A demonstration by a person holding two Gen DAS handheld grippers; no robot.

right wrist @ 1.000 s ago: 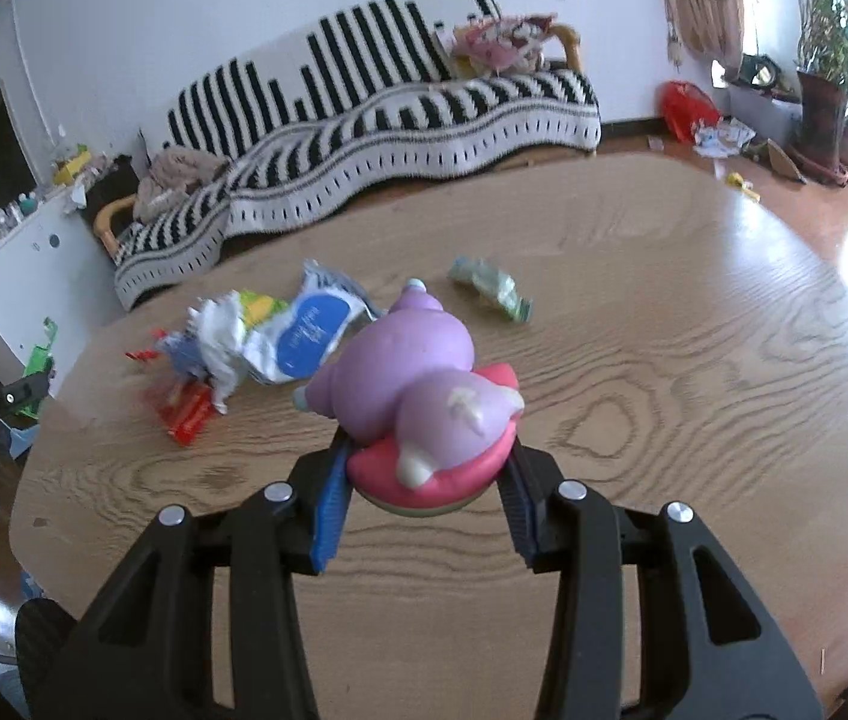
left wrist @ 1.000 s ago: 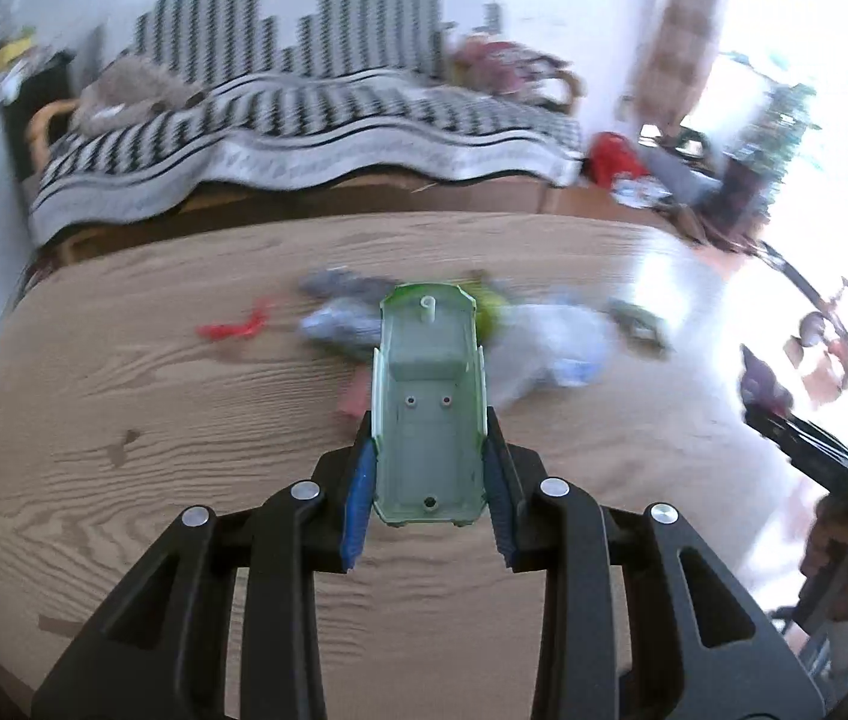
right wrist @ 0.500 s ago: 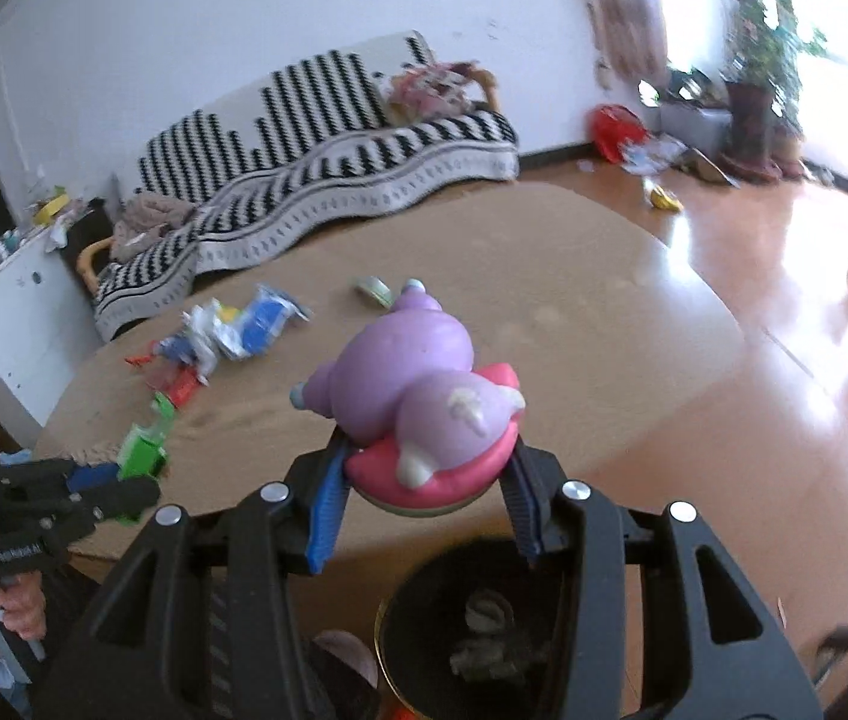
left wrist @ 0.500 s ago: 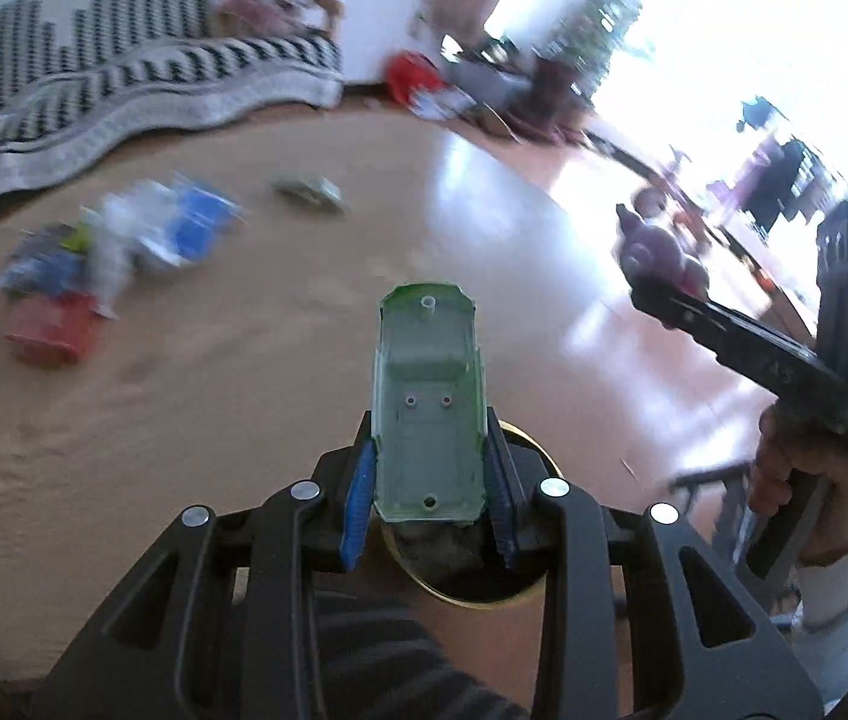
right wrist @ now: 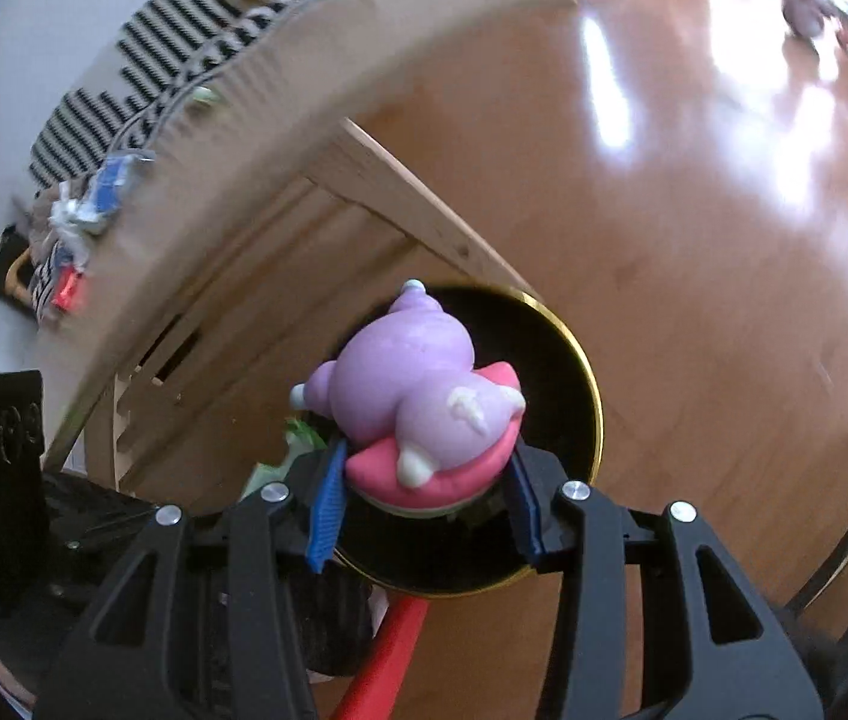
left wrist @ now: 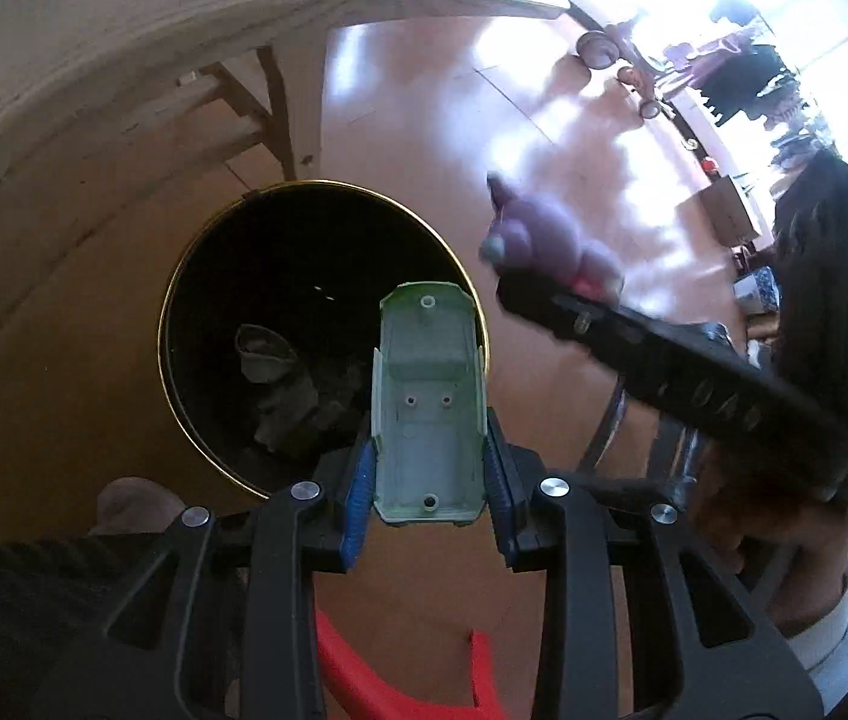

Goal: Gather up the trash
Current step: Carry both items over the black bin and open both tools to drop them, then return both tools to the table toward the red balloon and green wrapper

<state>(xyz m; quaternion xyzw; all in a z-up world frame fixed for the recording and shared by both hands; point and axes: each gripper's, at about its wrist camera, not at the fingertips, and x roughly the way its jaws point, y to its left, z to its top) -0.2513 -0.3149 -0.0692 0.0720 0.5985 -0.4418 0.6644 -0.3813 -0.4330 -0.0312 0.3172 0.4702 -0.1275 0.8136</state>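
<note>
My left gripper (left wrist: pixel 428 462) is shut on a pale green plastic toy car shell (left wrist: pixel 428 402), held above the right rim of a black trash bin with a gold rim (left wrist: pixel 183 276) on the floor. Crumpled grey trash (left wrist: pixel 279 384) lies inside the bin. My right gripper (right wrist: pixel 424 492) is shut on a purple and pink toy figure (right wrist: pixel 417 402), held over the same bin (right wrist: pixel 589 396). The right gripper and its toy also show in the left wrist view (left wrist: pixel 550 246), right of the bin. Wrappers (right wrist: pixel 99 198) lie on the table.
The wooden table edge (right wrist: pixel 327 60) and its leg frame (right wrist: pixel 399 198) stand just behind the bin. The orange-brown floor (right wrist: pixel 724 240) spreads to the right. A red plastic object (left wrist: pixel 399 678) lies under the grippers. A striped sofa (right wrist: pixel 183 42) is far behind.
Both grippers moved off the table and tilted down over the bin. The table top dropped out of the left view. Both toys stay gripped.
</note>
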